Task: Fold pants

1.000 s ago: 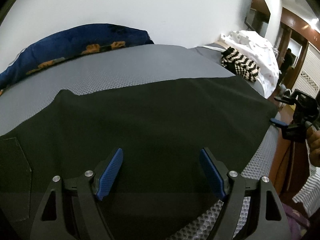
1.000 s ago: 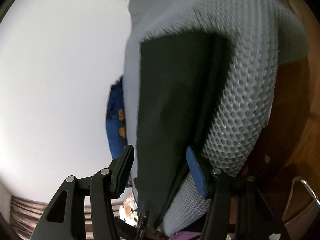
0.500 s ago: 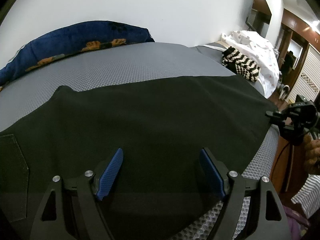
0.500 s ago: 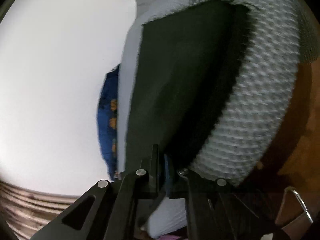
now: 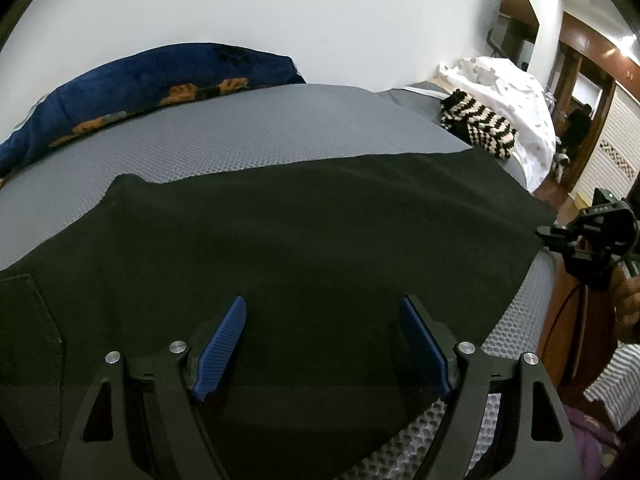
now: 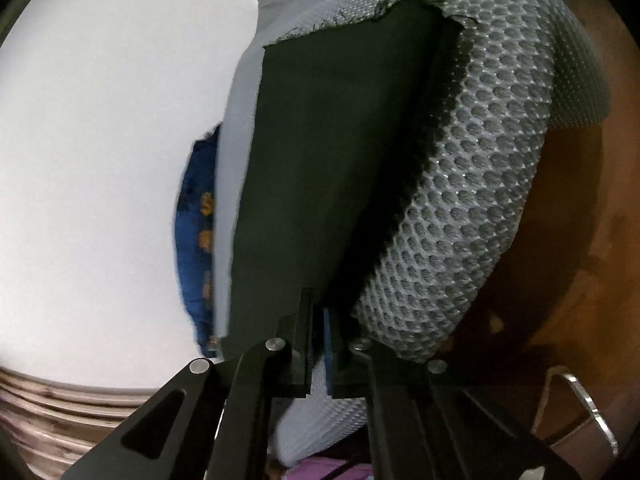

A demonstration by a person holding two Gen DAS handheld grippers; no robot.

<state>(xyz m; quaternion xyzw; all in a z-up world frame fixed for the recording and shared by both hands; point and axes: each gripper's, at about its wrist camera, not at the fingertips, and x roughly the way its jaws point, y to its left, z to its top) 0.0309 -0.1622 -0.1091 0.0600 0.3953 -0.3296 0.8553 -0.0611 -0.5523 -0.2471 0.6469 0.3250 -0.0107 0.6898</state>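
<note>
In the left wrist view, the left hand-held gripper [image 5: 322, 344] fills the bottom of the frame. Its two blue-padded fingers [image 5: 222, 344] stand wide apart, released, with nothing gripped between them. They hover over black pants [image 5: 300, 240], which lie spread flat across the middle of the frame on a bed covered with a grey honeycomb-mesh mattress cover [image 5: 240, 132]. A patch pocket [image 5: 28, 340] shows on the pants at the lower left edge.

At the right edge of the same frame, the right hand-held gripper [image 5: 560, 238] meets the far end of the pants at the side of the bed, and a hand [image 5: 626, 304] holds it from behind. Below it, at the lower right, is a strip of striped sleeve [image 5: 616, 380].

In the right wrist view, the right hand-held gripper [image 6: 318, 328] sits at the bottom centre. Its jaws are clenched tight, and the edge of the black pants [image 6: 332, 168] runs down into them. The pants stretch up the centre of the frame, lying on the mesh cover [image 6: 480, 200], which curves over the bed's edge to the right. Brown wooden floor [image 6: 580, 220] shows at the far right.

Beyond the pants, in the left wrist view, a dark blue blanket with orange patterns [image 5: 132, 88] lies along the white wall [image 5: 280, 12] at the upper left. At the upper right, a black and cream zigzag-knit item [image 5: 478, 122] rests on the bed next to a white spotted cloth [image 5: 508, 92]. Further right is a wood-framed doorway [image 5: 580, 76].
</note>
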